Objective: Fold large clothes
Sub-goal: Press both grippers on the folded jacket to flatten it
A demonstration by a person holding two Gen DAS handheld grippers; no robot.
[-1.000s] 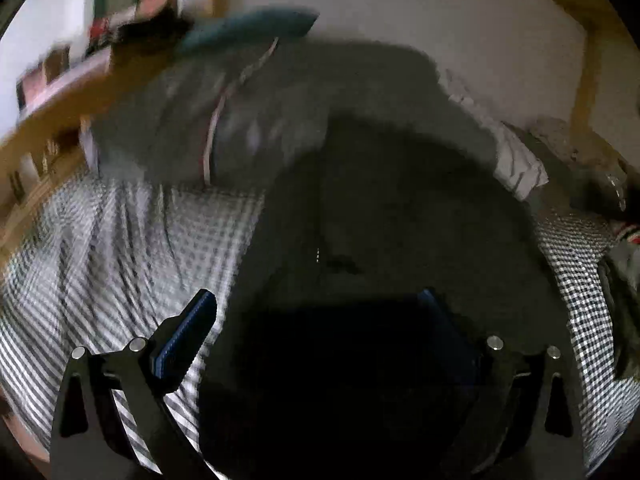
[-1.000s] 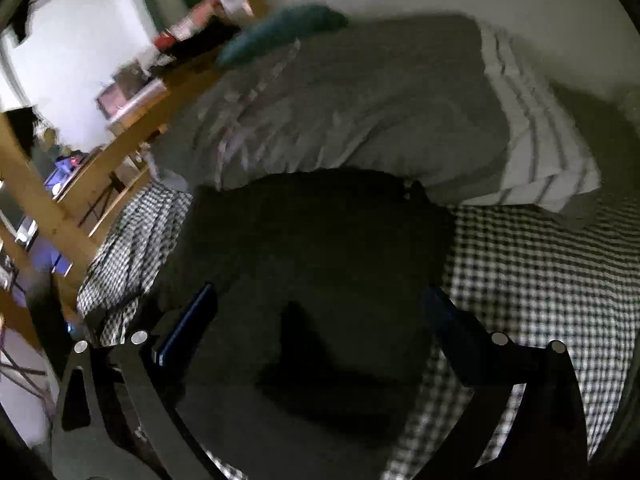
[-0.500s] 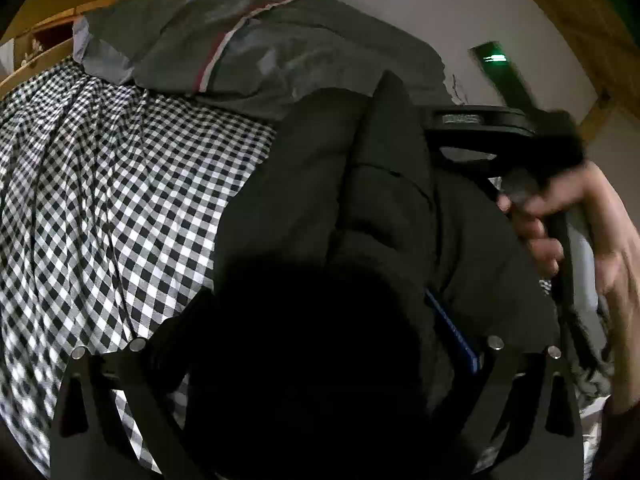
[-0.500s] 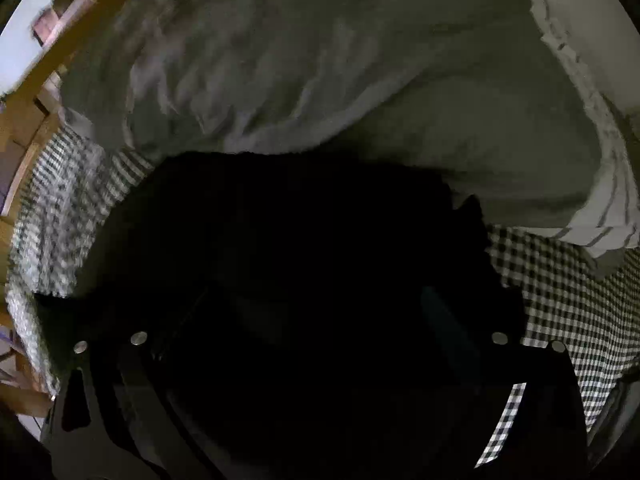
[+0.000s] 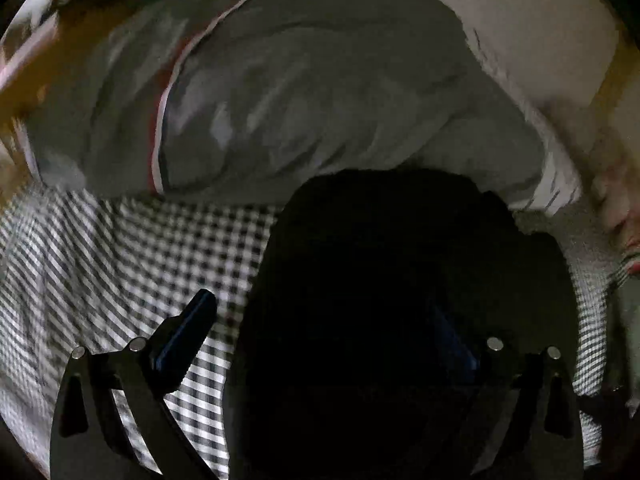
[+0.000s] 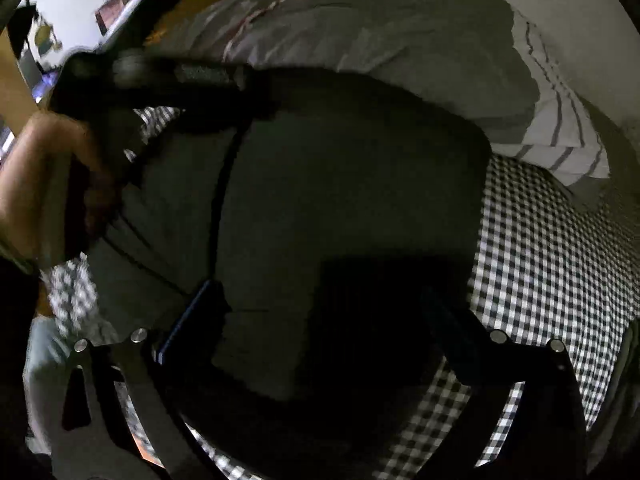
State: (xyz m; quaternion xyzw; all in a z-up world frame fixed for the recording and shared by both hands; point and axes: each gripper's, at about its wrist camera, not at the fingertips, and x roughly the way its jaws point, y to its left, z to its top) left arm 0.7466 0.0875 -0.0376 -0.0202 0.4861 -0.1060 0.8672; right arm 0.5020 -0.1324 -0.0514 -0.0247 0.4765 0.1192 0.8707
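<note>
Dark garment (image 6: 340, 208) spread on checked bed sheet (image 6: 552, 264), ahead of both grippers. Right gripper (image 6: 320, 320) and left gripper (image 5: 324, 320) splayed wide, gripping nothing. Fabric looks soft, limp, bulky; best pinched at hem or corners.

The dark garment (image 6: 328, 208) is a large piece of near-black, slightly greenish cloth lying on the checked bedding. In the right wrist view it spreads broad and mostly flat across the middle, its far edge against the grey quilt and its right edge straight beside the bare checks. A dark seam or fold line runs from far to near down its left part, with slanting creases at the left side. In the left wrist view the dark garment (image 5: 400, 280) is a rounded, shadowed mass at centre and right; detail there is too dark to tell.
</note>
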